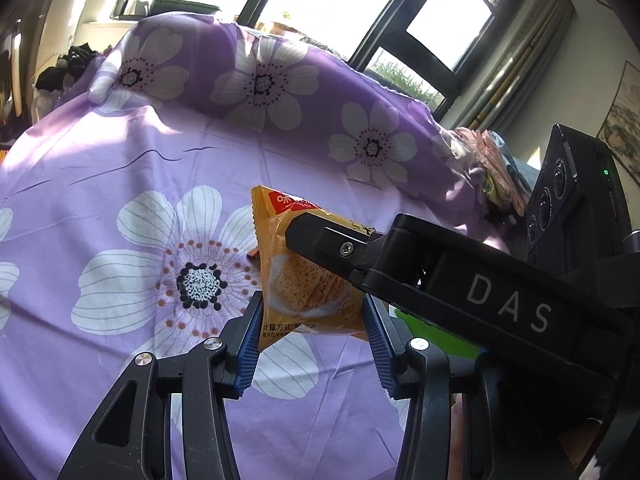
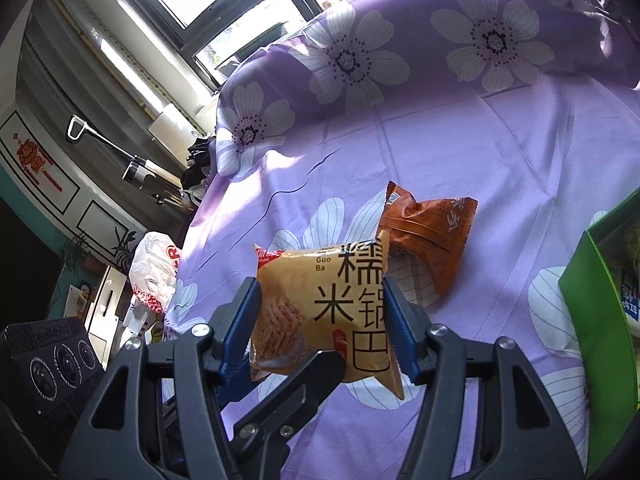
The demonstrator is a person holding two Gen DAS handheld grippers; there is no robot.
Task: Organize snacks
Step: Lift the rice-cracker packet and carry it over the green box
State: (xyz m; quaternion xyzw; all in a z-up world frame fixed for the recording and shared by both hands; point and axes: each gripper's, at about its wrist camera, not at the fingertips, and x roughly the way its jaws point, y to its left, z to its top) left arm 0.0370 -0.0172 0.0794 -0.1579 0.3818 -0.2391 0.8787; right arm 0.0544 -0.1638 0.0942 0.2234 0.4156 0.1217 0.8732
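A yellow rice-cracker snack packet [image 1: 304, 276] is held in the air above the purple flowered bedsheet [image 1: 120, 184]. My left gripper [image 1: 314, 328] has its blue pads against the packet's lower sides. My right gripper [image 2: 320, 320] is shut on the same yellow packet [image 2: 332, 304]; one of its black fingers [image 1: 320, 236] crosses the packet in the left wrist view. A left finger [image 2: 296, 380] shows under the packet in the right wrist view. An orange-brown snack packet [image 2: 428, 236] lies on the sheet just behind.
A green box [image 2: 592, 300] holding packets stands at the right edge of the right wrist view; a green corner of it [image 1: 436, 336] shows in the left wrist view. A purple flowered pillow [image 2: 400, 48] lies at the back. A white plastic bag [image 2: 154, 272] hangs off the bed's left side.
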